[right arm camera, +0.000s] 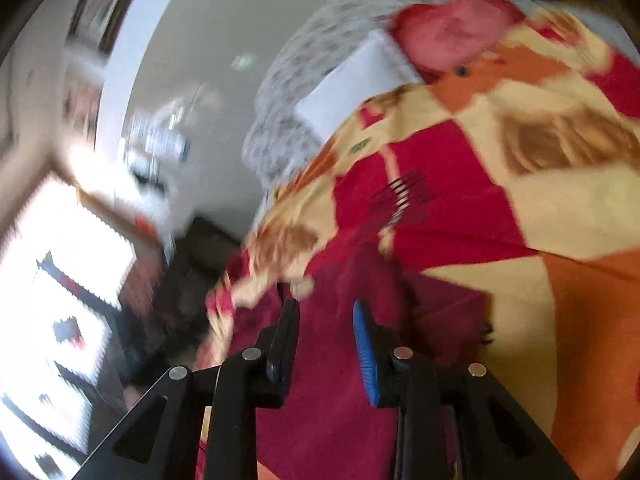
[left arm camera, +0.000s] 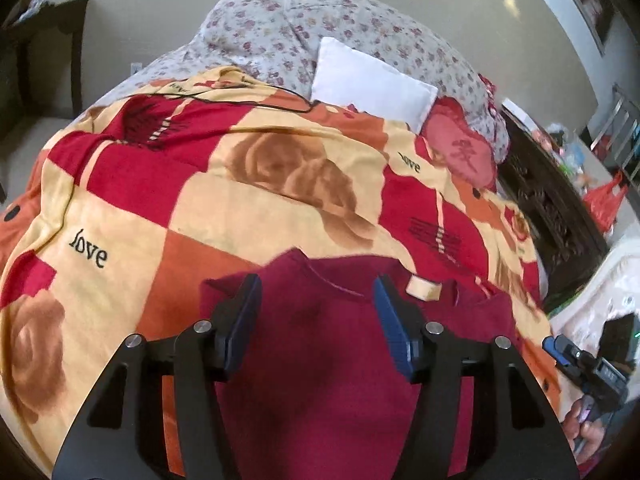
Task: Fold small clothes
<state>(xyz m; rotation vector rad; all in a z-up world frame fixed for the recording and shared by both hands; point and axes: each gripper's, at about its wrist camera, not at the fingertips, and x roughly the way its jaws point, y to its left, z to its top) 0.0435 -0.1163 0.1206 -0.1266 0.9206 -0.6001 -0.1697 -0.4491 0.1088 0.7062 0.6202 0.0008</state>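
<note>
Half of maroon top [left arm camera: 320, 360] hidden, right view blurred.

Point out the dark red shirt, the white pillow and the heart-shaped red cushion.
dark red shirt [left arm camera: 320, 344]: left wrist view, on its chest, between the open fingers.
white pillow [left arm camera: 368, 84]: left wrist view, on its middle.
heart-shaped red cushion [left arm camera: 460, 148]: left wrist view, on its face near the printed character.

One dark red knit garment [left arm camera: 320, 360] is lying on one red, orange and cream patterned fleece blanket [left arm camera: 224, 208]. One white rectangular pillow [left arm camera: 372, 82], one pink cushion [left arm camera: 460, 148] and two floral-print pillows [left arm camera: 280, 28] are sitting far back.
</note>
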